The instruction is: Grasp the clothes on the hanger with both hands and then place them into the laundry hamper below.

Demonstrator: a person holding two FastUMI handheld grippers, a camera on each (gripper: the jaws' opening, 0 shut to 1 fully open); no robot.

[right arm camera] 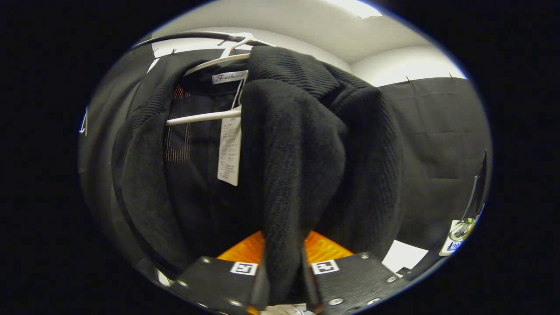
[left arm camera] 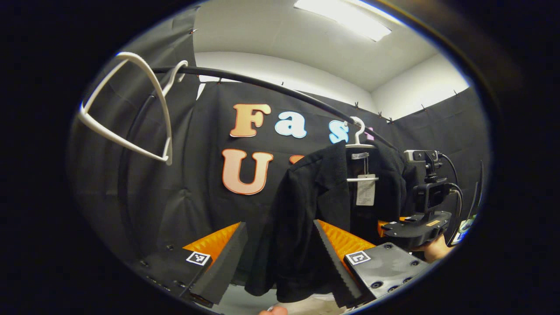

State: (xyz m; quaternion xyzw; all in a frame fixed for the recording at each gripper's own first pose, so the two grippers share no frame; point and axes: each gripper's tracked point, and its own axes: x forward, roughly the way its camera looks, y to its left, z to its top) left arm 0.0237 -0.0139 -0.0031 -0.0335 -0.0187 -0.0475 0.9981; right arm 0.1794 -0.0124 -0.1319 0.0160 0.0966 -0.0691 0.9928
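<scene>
Far left on the rail (left arm camera: 262,85) hangs an empty hanger (left arm camera: 131,107). Further right, the black jacket (left arm camera: 306,210) hangs on its own hanger (left arm camera: 358,131). The left gripper (left arm camera: 278,258) stands with jaws spread wide, the jacket's left edge between them but not gripped. The right gripper (right arm camera: 283,280) has its jaws pinching a thick fold of the jacket's front edge. Judgement: the left jaws should move in and close on a full fold, matching the right, before both lift the jacket off its hanger and lower it together.
</scene>
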